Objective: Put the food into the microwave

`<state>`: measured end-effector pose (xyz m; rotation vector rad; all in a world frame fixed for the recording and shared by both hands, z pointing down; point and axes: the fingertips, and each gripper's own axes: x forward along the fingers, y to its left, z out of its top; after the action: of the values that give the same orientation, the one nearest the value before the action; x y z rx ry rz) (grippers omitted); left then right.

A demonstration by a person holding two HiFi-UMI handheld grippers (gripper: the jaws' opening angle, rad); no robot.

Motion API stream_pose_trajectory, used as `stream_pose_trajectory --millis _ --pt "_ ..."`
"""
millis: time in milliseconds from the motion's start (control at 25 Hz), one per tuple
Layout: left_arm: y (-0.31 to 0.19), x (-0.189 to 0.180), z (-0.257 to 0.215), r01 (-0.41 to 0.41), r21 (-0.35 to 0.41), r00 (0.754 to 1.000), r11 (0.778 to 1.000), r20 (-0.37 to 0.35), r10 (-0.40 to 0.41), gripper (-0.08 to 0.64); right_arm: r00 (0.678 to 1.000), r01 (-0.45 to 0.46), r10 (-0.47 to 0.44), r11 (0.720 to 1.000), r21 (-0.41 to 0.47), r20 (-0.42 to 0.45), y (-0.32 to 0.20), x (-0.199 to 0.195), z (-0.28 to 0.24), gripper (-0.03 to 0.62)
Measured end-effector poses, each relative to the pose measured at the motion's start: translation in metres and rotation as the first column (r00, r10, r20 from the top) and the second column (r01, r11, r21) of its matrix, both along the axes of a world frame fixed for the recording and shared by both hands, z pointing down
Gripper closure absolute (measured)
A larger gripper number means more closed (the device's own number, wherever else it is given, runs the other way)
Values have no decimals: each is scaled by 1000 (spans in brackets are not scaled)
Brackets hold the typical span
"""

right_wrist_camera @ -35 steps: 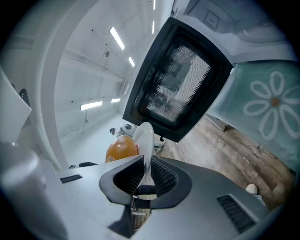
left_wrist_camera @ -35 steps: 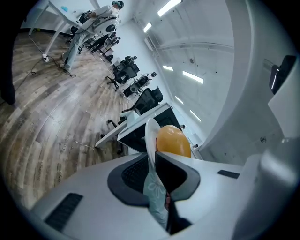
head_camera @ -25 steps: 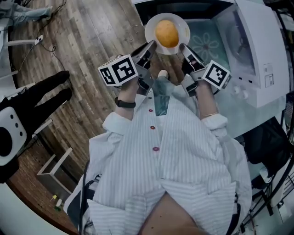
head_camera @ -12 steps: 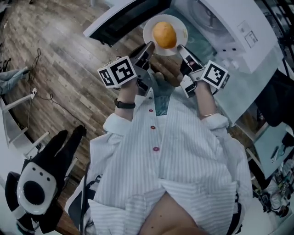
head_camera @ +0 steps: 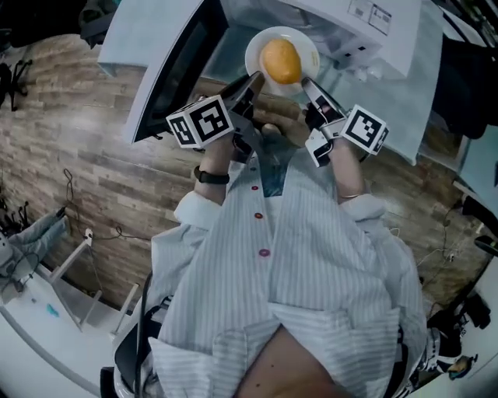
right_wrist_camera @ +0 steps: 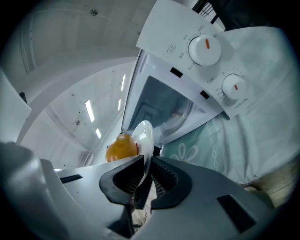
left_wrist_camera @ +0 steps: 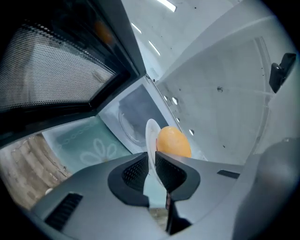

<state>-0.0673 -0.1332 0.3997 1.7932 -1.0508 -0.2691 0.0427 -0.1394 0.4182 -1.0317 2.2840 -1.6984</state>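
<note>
- The plate (head_camera: 255,45) was up in the air at the top centre of the head view, gripped at its two opposite edges.
- The left gripper (head_camera: 254,79) had its jaws drawn in narrow on the plate's rim, which ran between the pads in the left gripper view.
- The right gripper (head_camera: 306,81) pinched the opposite rim the same way, jaws nearly together with the thin white edge between them.
- The food (head_camera: 282,61), a round orange lump, sat in the middle of the plate.
- The plate hung just in front of the white microwave (head_camera: 372,17) and had not gone inside.
- The microwave's door (head_camera: 173,74) stood swung open toward the upper left, its dark window facing up.
- In the right gripper view the control panel (right_wrist_camera: 194,61) carried two round knobs (right_wrist_camera: 205,49), and the open cavity (right_wrist_camera: 166,110) showed below it.
- The microwave stood on a table under a pale tablecloth (head_camera: 424,82) with a faint flower print, best seen in the left gripper view (left_wrist_camera: 84,145).
- A wood-plank floor (head_camera: 101,175) filled the left of the head view, with loose cables across it.
- A white frame (head_camera: 74,291) stood at the lower left of that view.
- Long strip lights (right_wrist_camera: 89,110) showed on a pale ceiling behind the plate in both gripper views.
</note>
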Motion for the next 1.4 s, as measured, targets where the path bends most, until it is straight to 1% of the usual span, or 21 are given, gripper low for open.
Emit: stream_pose_trajectory --millis 80,200,360,480,520,600,680,840,1040,1240,1400 --pt "-7 4 0 -52 -1 999 999 5 52 519 998 -65 65 998 -26 -9 1 6 3 538" --pt "-13 9 1 -124 -5 992 992 5 124 520 989 -145 144 989 -41 -18 3 12 5 538" --pt "-16 10 4 -198 -16 980 980 4 198 520 980 -200 200 980 -16 -1 5 9 3 538" --pt "-19 7 7 -233 -23 972 972 10 233 520 969 -248 248 968 -48 -10 11 7 9 538" --pt "-19 7 9 -241 -27 970 970 10 242 519 967 -256 256 966 -44 -6 10 6 10 538" --pt "-21 6 12 -254 -39 967 967 7 254 520 963 -270 270 962 -43 -4 9 5 12 538" --pt "-21 6 16 -264 -48 964 963 5 264 518 954 -300 298 951 -79 -30 14 7 18 538" --pt "-24 9 19 -286 -53 958 957 8 287 518 949 -315 313 945 -86 -37 15 10 21 538" --pt "-29 15 22 -282 -61 959 958 10 283 518 957 -289 289 956 -43 -14 2 12 18 538" --pt "-36 19 31 -264 -74 964 962 12 266 517 960 -281 280 959 -44 -26 -9 17 25 538" --pt "-43 25 36 -250 -77 968 965 15 252 512 960 -279 278 960 -27 -42 -20 24 26 538"
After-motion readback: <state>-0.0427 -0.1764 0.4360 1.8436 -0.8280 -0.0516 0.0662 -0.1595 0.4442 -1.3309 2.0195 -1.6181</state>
